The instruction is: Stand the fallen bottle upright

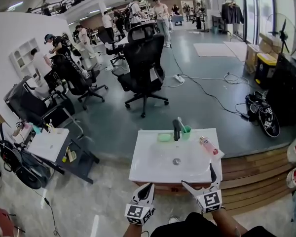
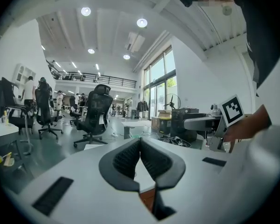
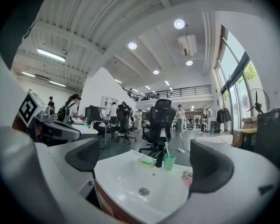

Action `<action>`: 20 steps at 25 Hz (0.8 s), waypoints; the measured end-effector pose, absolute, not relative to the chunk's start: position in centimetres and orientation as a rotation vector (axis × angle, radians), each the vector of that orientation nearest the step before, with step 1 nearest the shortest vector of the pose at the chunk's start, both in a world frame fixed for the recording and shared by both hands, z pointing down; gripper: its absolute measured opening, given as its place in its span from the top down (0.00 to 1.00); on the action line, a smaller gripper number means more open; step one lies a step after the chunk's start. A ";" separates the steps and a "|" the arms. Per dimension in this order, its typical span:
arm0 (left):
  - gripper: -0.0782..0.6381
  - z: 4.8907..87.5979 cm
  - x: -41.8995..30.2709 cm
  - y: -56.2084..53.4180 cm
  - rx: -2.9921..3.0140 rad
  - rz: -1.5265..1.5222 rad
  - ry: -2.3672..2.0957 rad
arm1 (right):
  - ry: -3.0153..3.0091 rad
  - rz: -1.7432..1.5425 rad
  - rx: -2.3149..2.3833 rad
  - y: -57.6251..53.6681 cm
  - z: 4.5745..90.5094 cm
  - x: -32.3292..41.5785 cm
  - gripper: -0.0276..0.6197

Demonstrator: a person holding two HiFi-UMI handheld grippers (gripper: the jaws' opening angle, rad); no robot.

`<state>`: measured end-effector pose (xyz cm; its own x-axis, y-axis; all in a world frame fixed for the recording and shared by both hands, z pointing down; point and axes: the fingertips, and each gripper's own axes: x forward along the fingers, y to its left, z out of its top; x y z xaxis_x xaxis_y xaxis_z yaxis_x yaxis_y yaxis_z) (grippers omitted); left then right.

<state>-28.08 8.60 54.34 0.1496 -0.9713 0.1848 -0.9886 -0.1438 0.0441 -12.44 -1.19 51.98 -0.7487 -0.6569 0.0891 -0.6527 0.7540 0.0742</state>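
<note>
Head view: bottle (image 1: pixel 208 146) lies just beyond the released right gripper (image 1: pixel 200 177), left gripper (image 1: pixel 149 186) clenched.

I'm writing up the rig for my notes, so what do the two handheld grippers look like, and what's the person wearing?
Both the left gripper and right gripper have pale grey bodies, black pads and a white cube with black square markers. The person wears a dark top.
</note>
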 end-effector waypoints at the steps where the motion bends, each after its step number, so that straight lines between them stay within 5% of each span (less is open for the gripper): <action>1: 0.87 54.4 -28.1 8.1 2.270 0.159 -1.932 | -2.830 -0.062 1.076 -1.6 52.1 -12.4 0.03; 20: 0.87 57.0 -27.2 -8.2 2.331 0.196 -1.787 | -2.745 0.009 1.179 -17.0 54.4 -10.9 0.03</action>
